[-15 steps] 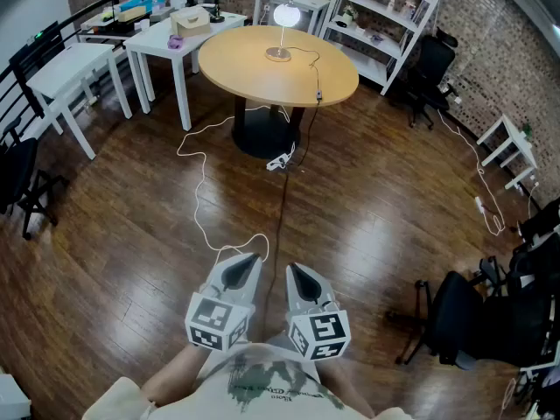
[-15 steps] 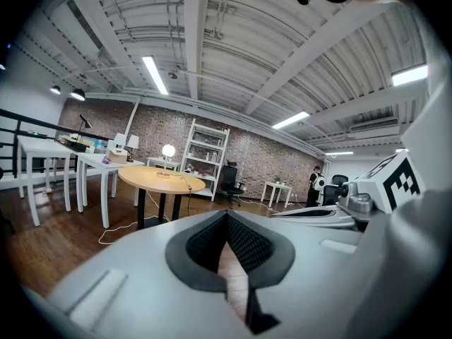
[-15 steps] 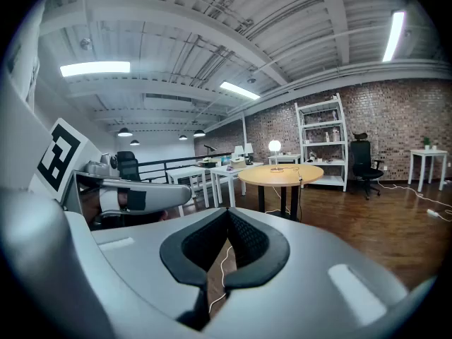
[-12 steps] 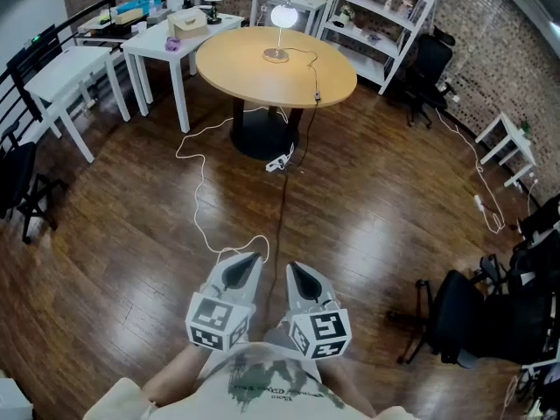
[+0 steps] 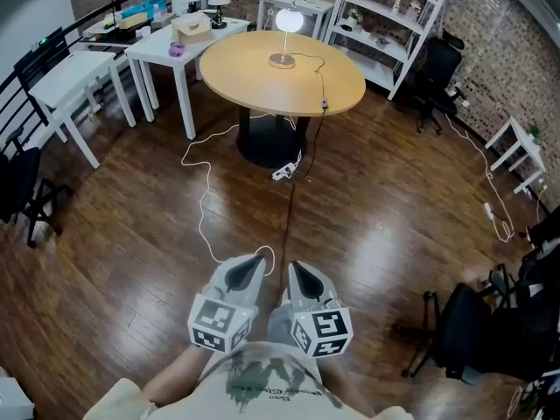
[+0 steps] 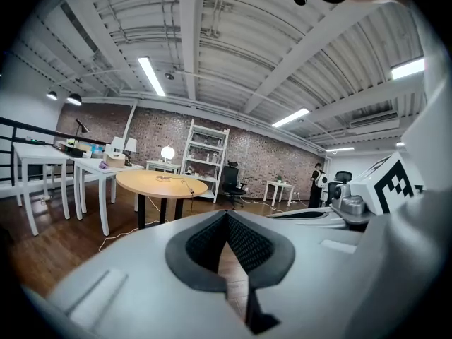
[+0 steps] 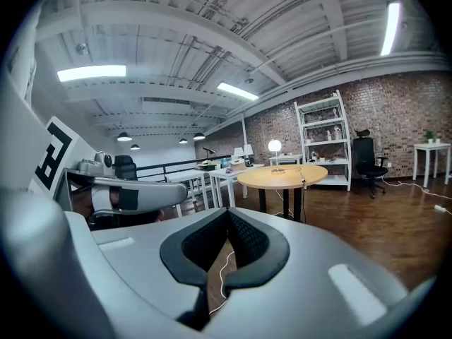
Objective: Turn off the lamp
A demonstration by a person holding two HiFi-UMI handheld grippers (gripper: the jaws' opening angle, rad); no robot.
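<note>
A lit globe lamp stands on the far side of a round wooden table, its cord running across the top and down over the table's edge. The lamp also glows far off in the left gripper view, and the lamp shows likewise in the right gripper view. My left gripper and right gripper are held side by side close to my body, several steps short of the table. Both are shut with nothing between the jaws.
White and dark cables trail over the wooden floor from a power strip beside the table's base. White tables stand left, a white shelf unit behind, black office chairs at right.
The whole view has shifted slightly; the table sits a little more to the right and lower in the head view. Both grippers have stayed shut and together.
</note>
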